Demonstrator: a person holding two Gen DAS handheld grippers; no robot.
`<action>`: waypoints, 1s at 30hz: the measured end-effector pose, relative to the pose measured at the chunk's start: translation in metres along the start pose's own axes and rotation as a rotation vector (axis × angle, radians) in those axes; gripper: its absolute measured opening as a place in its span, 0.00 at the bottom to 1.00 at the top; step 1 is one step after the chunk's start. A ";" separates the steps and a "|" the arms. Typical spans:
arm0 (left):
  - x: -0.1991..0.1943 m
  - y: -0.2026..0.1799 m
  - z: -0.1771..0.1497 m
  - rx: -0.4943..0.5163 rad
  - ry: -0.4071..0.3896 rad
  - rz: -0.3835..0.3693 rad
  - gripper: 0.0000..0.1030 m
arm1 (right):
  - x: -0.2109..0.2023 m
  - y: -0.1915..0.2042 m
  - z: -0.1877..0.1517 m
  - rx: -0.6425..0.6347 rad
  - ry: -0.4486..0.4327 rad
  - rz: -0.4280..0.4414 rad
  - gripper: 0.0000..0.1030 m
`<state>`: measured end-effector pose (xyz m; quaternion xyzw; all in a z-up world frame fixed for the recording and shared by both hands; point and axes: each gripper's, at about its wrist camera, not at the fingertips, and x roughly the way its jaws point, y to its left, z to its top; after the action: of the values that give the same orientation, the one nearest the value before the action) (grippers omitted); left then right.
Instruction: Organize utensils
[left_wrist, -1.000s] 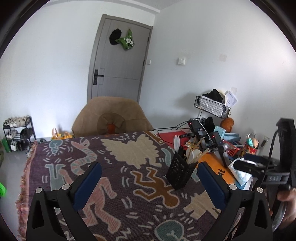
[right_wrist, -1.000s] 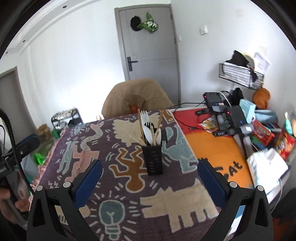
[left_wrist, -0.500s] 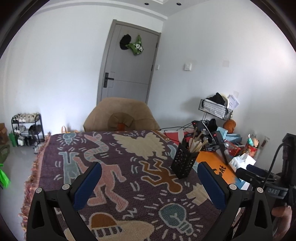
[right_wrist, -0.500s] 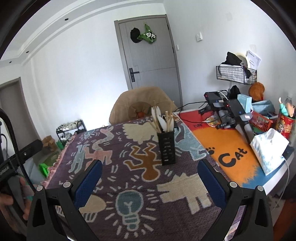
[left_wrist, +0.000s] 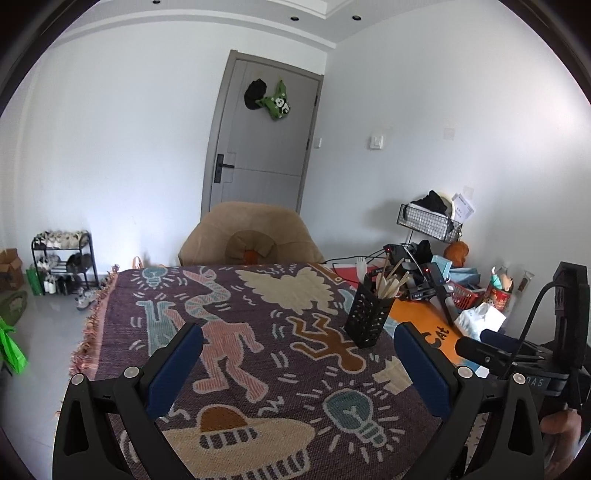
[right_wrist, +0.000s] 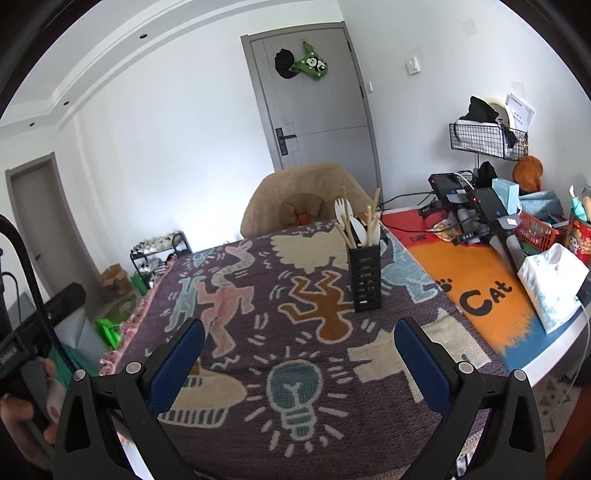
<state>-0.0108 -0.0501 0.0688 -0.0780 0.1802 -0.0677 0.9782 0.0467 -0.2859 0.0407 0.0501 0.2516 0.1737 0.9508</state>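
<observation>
With every utensil (right_wrist: 357, 229) standing in the black holder (right_wrist: 365, 276), both claws are released and empty. Left claw (left_wrist: 299, 360) and right claw (right_wrist: 300, 356) hover at six o'clock above the surface (right_wrist: 258, 354), judged clear of the finished arrangement.

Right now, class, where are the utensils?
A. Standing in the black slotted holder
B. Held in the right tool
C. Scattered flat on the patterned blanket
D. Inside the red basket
A: the wooden and white utensils stand upright in the black slotted holder on the blanket, with both tools open and empty.

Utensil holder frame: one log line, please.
left gripper: open, empty | right gripper: open, empty | utensil holder: upright on patterned blanket, holding utensils, untouched
</observation>
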 end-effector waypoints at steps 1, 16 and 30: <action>-0.001 0.001 -0.001 -0.001 0.001 0.000 1.00 | -0.001 0.001 0.000 -0.002 0.000 0.003 1.00; -0.008 0.006 -0.003 -0.007 0.000 0.012 1.00 | 0.006 0.006 -0.004 -0.008 0.034 0.037 1.00; -0.015 0.007 -0.005 -0.009 -0.003 0.023 1.00 | 0.005 0.010 -0.005 -0.013 0.035 0.033 1.00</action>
<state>-0.0257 -0.0418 0.0676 -0.0805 0.1798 -0.0555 0.9788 0.0459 -0.2750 0.0360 0.0453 0.2664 0.1919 0.9435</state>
